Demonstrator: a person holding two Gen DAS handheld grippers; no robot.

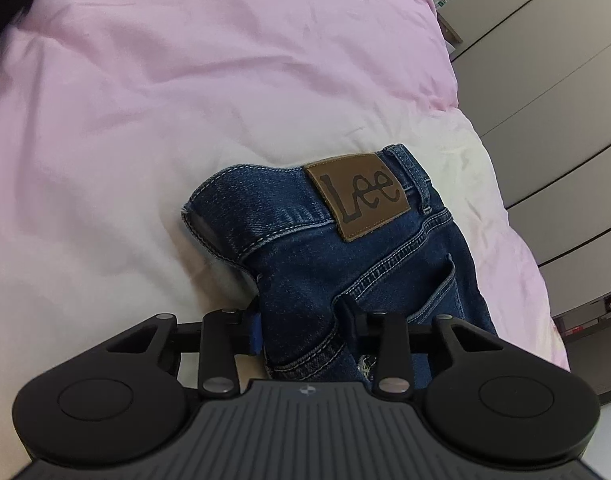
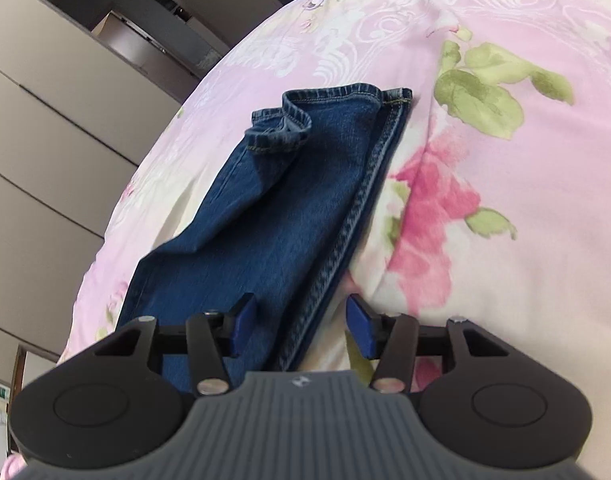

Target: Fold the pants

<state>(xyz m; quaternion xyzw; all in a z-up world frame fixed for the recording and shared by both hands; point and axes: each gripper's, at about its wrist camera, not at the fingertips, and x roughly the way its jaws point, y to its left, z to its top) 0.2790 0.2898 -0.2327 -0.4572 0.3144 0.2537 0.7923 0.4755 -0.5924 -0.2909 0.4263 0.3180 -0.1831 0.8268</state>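
- Blue denim pants [image 1: 345, 256] lie on a bed with a pink floral cover [image 2: 505, 184].
- The left gripper [image 1: 305, 324] is clamped on bunched denim below the waistband and its brown leather patch [image 1: 357, 196].
- The right gripper [image 2: 301, 326] straddles the legs' seamed edge, jaws apart, blue pads [image 2: 361, 330] not pressing.

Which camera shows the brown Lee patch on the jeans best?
The left wrist view. The brown leather Lee patch sits in plain sight on the waistband of the blue denim jeans, near the picture's middle. The right wrist view shows only the leg end and hems of the jeans, no patch.
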